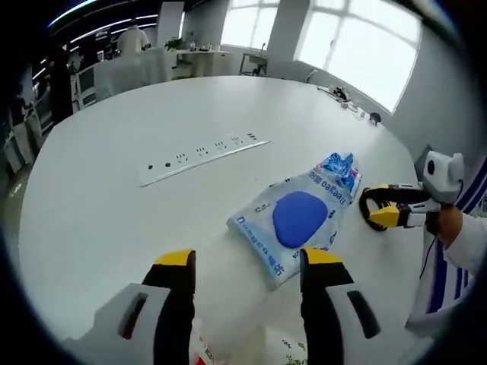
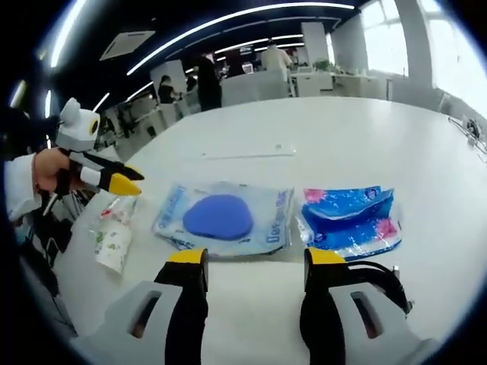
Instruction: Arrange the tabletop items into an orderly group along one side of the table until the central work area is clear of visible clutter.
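A clear bag with a blue disc inside lies flat on the white table. Beside it rests a blue and pink packet. A small white packet with green print lies near the table's edge, under my left gripper, which is open and holds nothing. My right gripper is open just short of the bag and the blue packet. A black cable loop sits by its right jaw.
A long white power strip is set into the table beyond the bags. Small items lie at the far edge near the windows. Desks, chairs and people stand in the room behind.
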